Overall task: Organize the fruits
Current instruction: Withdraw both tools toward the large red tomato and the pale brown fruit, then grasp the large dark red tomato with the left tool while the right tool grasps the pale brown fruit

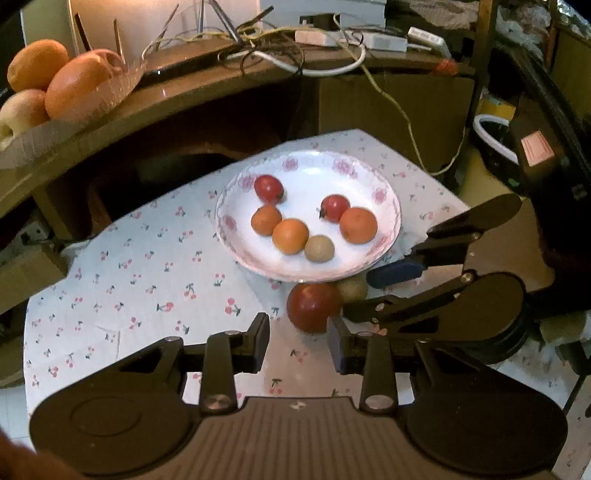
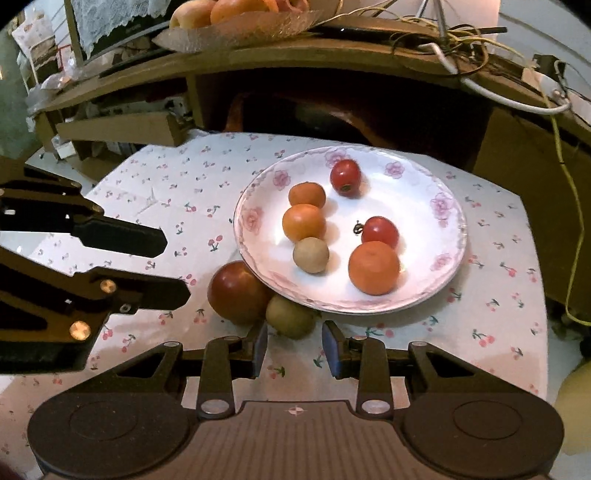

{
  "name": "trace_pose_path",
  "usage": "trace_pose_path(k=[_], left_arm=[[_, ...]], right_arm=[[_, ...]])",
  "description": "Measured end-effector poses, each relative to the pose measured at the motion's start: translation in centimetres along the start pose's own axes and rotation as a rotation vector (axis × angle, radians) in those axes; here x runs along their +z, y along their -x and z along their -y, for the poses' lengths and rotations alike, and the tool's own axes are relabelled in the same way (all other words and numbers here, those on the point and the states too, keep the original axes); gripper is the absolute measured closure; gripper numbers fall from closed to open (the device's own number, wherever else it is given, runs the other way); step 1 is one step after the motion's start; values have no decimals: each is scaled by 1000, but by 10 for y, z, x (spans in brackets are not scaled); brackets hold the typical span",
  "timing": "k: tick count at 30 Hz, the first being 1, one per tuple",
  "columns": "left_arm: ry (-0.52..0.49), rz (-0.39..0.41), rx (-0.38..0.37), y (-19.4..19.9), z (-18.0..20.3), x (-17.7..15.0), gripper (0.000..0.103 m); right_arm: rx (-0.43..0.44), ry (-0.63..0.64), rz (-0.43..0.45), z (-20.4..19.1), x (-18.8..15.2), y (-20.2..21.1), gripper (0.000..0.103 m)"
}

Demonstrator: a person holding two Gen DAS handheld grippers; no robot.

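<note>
A white plate with pink flowers (image 1: pixel 384 192) (image 2: pixel 443 206) holds several small fruits: red tomatoes (image 1: pixel 268 187) (image 2: pixel 345 177), oranges (image 1: pixel 358 225) (image 2: pixel 373 267) and a tan fruit (image 1: pixel 319 248) (image 2: pixel 310 254). On the cloth against the plate's near rim lie a large red fruit (image 1: pixel 312 307) (image 2: pixel 236 291) and a small greenish-brown fruit (image 1: pixel 352 287) (image 2: pixel 290 315). My left gripper (image 1: pixel 299 345) (image 2: pixel 177 266) is open, just short of the red fruit. My right gripper (image 2: pixel 293 349) (image 1: pixel 369 291) is open, with the greenish-brown fruit just ahead of its fingertips.
The table carries a white cherry-print cloth (image 1: pixel 147 280) (image 2: pixel 184 177). Behind it a brown desk (image 1: pixel 207 92) (image 2: pixel 295 55) holds a glass bowl with large oranges and an apple (image 1: pixel 74 85) (image 2: pixel 236 18), plus tangled cables (image 1: pixel 295 55).
</note>
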State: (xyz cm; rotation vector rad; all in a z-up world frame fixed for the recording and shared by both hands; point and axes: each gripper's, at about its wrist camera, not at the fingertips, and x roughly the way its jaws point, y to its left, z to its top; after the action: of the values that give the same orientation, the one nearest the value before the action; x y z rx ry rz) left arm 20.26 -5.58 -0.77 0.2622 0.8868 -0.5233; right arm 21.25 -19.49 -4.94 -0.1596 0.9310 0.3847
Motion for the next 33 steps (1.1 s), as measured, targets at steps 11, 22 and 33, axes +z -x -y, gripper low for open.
trace_pose_path(k=[11, 22, 33], left_arm=[[4, 0, -63, -26, 7, 5, 63], [75, 16, -27, -49, 0, 11, 58], [-18, -71, -29, 3, 22, -34, 58]], right_arm=[[-11, 4, -25, 3, -7, 4, 76], [-58, -118, -47, 3, -48, 48, 76], [-95, -179, -58, -8, -69, 73, 76]])
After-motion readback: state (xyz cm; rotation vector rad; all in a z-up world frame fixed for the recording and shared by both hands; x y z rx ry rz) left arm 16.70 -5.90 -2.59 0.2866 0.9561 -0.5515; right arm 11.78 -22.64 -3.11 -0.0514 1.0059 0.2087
